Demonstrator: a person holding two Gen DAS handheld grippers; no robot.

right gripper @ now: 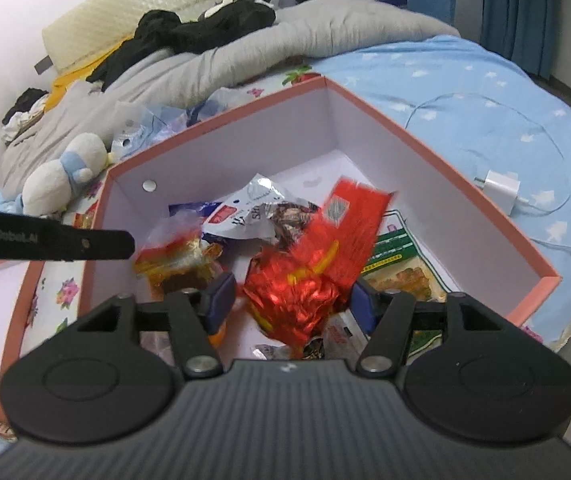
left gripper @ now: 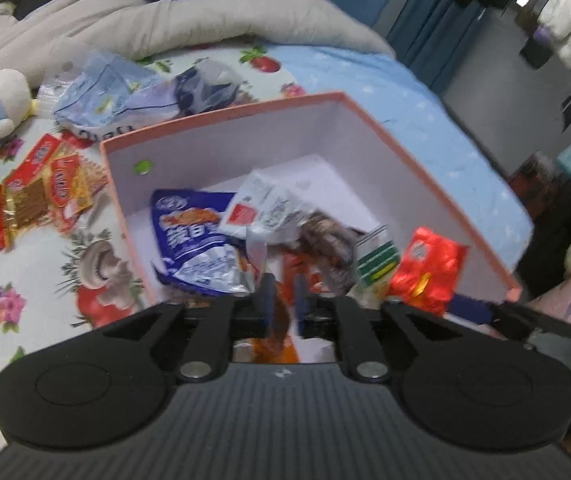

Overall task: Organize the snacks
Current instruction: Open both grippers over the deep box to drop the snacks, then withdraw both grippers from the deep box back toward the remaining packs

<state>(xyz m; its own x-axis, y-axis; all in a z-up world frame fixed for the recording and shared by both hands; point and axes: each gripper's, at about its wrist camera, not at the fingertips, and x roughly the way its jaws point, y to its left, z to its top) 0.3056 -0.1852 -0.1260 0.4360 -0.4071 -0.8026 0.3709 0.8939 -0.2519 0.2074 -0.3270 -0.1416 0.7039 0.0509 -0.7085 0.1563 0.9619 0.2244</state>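
- Step in hand, judged: 2 grippers release snack packets into the pink box (right gripper: 445,184) on the bed; part the jaws fully and lift straight up, so no wrapper snags a pad.
- Right gripper (right gripper: 291,300): jaws wide apart; the red foil packet (right gripper: 309,276) lies between them, its upper end blurred, apparently touching neither pad.
- Left gripper (left gripper: 283,300): jaws narrowly parted around a blurred orange packet (left gripper: 281,336); whether the pads press it cannot be told.
- Not yet boxed: red-and-gold packets (left gripper: 41,192) and pale blue bags (left gripper: 101,96), beside the box's left wall.
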